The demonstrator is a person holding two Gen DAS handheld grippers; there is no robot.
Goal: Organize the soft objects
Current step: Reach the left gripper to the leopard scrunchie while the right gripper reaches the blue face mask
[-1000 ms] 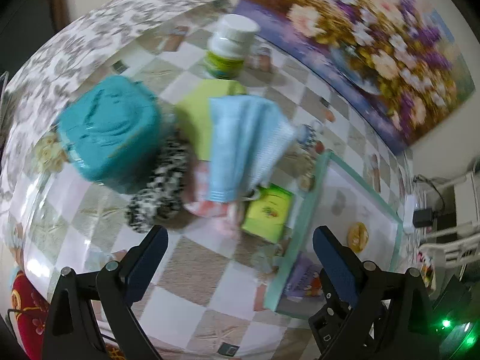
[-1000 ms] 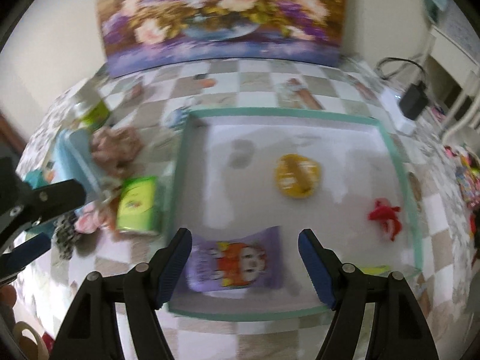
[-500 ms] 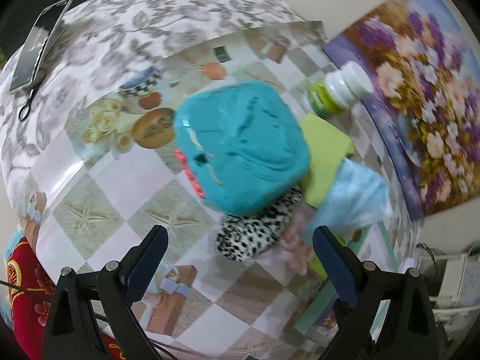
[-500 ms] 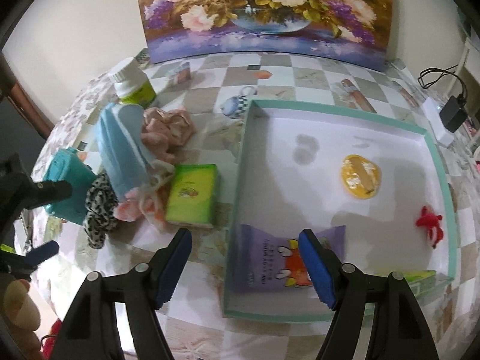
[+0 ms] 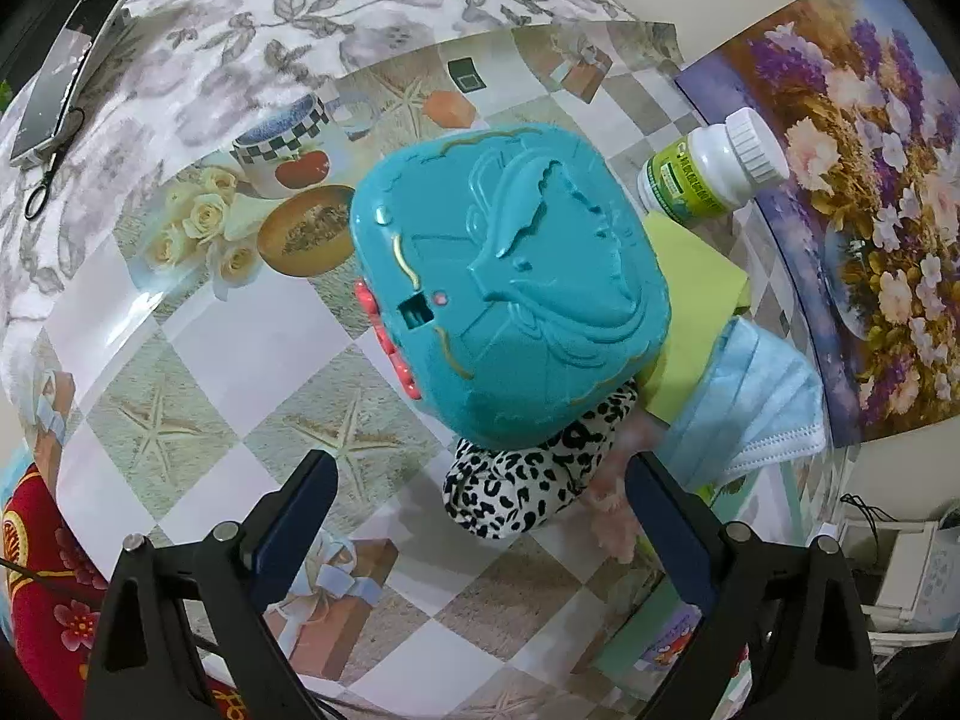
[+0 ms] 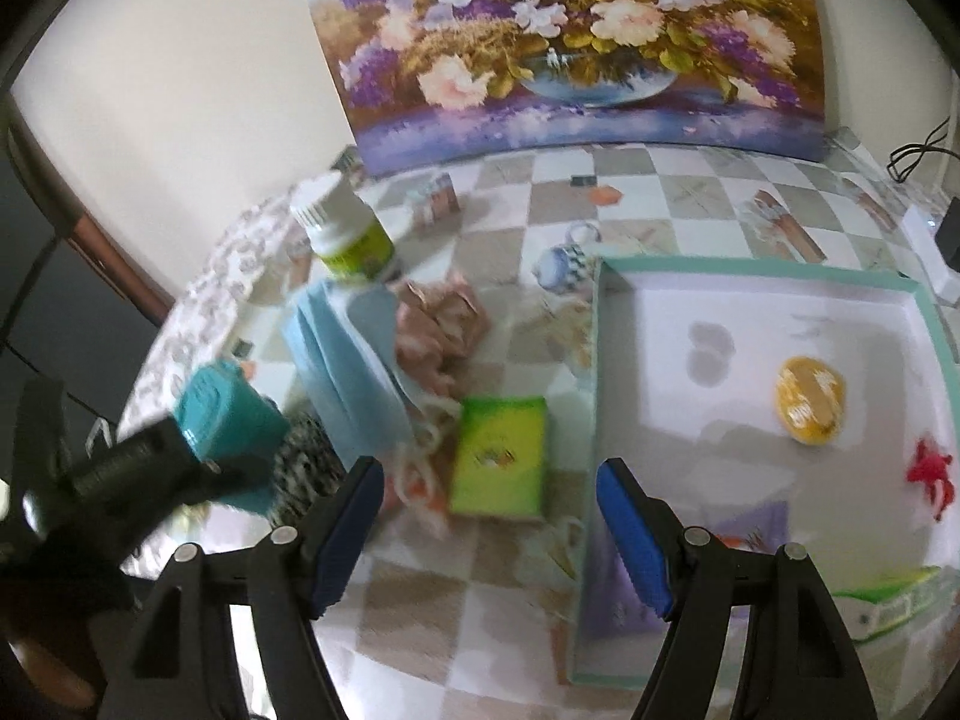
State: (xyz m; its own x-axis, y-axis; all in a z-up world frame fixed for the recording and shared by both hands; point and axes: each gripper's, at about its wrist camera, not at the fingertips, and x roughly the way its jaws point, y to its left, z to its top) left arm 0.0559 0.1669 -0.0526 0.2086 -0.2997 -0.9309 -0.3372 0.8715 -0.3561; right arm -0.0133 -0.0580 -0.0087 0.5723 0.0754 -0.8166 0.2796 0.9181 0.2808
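The left gripper point(image 5: 477, 507) is held apart and empty above the leopard-print cloth point(image 5: 534, 480) at lower centre, which is tucked under a teal box point(image 5: 510, 282). The right gripper point(image 6: 489, 519) is likewise spread, empty, below a green packet point(image 6: 501, 456) on the bench point(image 6: 630, 192).

No text is showing clearly enough to read; the green label on the white bottle point(image 5: 714, 171) is staying blurred.

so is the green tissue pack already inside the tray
No, the green tissue pack lies on the checkered tablecloth just outside the left wall of the tray.
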